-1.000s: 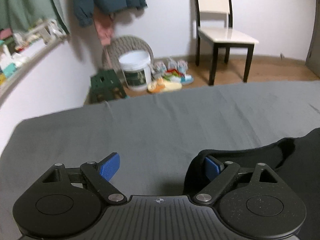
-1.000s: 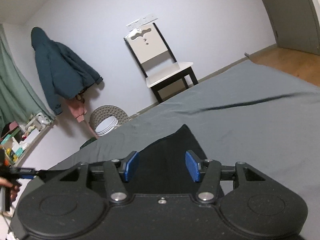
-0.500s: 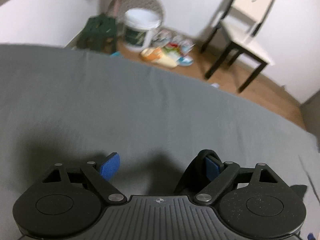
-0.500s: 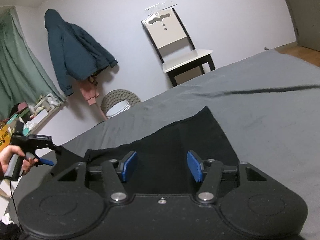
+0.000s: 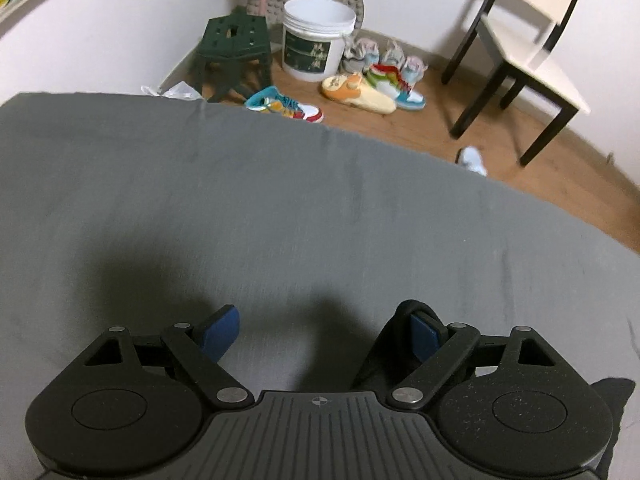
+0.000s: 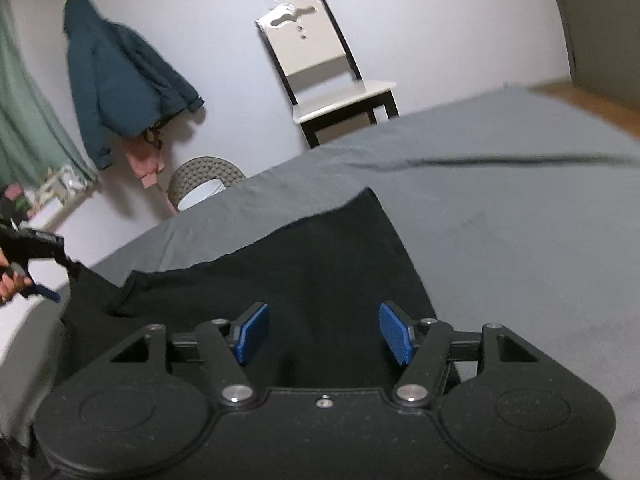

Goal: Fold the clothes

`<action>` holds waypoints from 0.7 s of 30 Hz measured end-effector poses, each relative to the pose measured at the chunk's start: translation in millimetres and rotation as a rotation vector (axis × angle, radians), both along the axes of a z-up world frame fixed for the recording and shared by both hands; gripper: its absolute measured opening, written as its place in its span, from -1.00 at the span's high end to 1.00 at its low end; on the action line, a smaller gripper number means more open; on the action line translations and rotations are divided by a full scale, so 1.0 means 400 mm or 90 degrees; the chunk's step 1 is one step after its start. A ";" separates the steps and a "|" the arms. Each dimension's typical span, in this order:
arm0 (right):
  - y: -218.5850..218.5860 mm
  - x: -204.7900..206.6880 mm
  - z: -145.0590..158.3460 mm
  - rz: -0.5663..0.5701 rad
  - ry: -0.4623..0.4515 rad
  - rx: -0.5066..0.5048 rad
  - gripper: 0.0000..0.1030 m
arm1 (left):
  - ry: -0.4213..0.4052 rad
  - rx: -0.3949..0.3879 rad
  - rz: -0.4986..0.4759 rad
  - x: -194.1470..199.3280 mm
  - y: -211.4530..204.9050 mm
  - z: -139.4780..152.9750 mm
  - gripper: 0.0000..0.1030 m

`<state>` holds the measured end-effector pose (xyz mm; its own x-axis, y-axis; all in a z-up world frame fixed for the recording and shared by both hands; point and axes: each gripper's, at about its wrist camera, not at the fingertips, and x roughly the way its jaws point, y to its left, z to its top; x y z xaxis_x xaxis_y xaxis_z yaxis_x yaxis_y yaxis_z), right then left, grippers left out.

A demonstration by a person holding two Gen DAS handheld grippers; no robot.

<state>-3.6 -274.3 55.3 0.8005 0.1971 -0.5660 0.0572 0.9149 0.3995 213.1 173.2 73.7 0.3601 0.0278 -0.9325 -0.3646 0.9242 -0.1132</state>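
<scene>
I read this as the spreading-out step: the black garment [image 6: 320, 272] lies on the grey bed [image 6: 520, 208] and is not yet folded. In the right wrist view it sits directly under and ahead of my right tool [image 6: 322, 330], its far edge running across the sheet up to a pointed corner, and its left part lifted off the bed toward the left tool [image 6: 38, 254], which a hand [image 6: 10, 280] grips at the frame edge.

My right tool is spread wide, its blue pads [image 6: 252, 328] well apart with only dark cloth showing below them; it grips nothing. My left tool [image 5: 320, 330] is also spread, but a bunch of the black cloth is hooked around its right-side pad [image 5: 424, 336], so the fabric hangs from that one finger instead of being pinched between two. Ahead of it I see only bare sheet, then the floor with shoes [image 5: 372, 80], a white bucket [image 5: 316, 40] and a chair [image 5: 532, 40].

Next, I judge, the left side has to be laid flat: I would either bring the left pads together on the cloth or let it slip off onto the sheet. Then both tools need to pinch an edge each so the first fold can be carried over. The risk is the cloth sliding off the pad mid-move and bunching.
</scene>
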 end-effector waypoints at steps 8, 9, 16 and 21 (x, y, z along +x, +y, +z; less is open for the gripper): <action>-0.006 0.021 -0.040 0.003 0.047 0.008 -0.17 | 0.072 -0.096 0.113 0.039 0.049 -0.063 -0.70; -0.007 0.021 -0.043 0.003 0.050 0.011 -0.17 | 0.070 -0.125 0.128 0.039 0.052 -0.073 -0.70; -0.012 0.026 -0.044 0.008 0.051 0.013 -0.17 | 0.079 -0.397 0.220 0.032 0.075 -0.157 -0.70; -0.014 0.027 -0.044 0.011 0.048 0.012 -0.17 | 0.018 -0.288 0.230 0.028 0.087 -0.089 -0.70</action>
